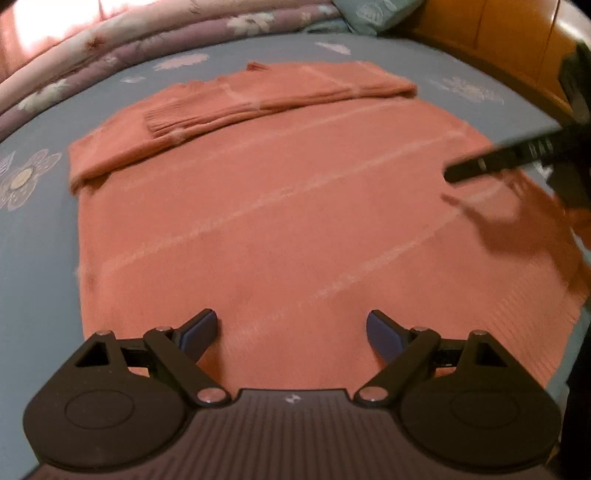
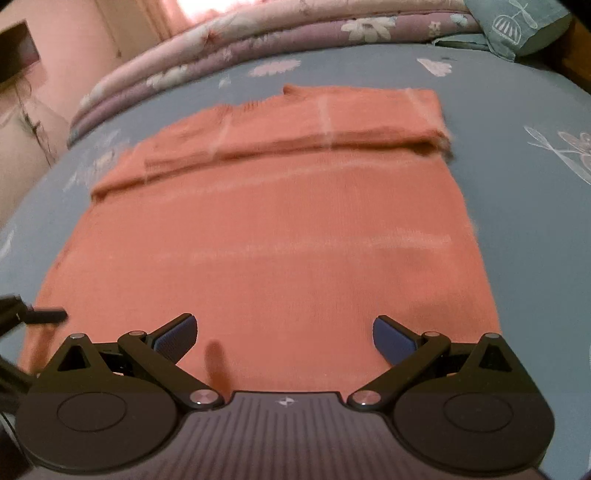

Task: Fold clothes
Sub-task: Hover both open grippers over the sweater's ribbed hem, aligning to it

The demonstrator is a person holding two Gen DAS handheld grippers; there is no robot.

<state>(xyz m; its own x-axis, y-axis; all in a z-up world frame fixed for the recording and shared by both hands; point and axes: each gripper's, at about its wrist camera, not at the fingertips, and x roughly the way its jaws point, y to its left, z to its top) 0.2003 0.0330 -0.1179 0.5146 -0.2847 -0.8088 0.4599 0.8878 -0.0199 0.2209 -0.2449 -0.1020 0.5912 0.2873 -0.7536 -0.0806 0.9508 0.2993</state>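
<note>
Salmon knit sweater (image 1: 280, 221) flat on blue floral sheet (image 1: 37, 258), ribbed sleeve apparently folded across; both claws (image 1: 291, 332) (image 2: 284, 338) spread, empty.

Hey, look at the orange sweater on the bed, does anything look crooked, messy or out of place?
Only a small thing: the sleeve folded across the far part of the orange sweater lies at a slant, not parallel to the edge. Otherwise the sweater lies flat on the blue sheet. Both grippers, left and right, are open above it.

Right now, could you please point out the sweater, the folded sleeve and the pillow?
sweater (image 2: 280, 258): right wrist view, middle of its flat body.
folded sleeve (image 1: 177, 116): left wrist view, ribbed cuff.
pillow (image 2: 517, 22): right wrist view, printed cover.
</note>
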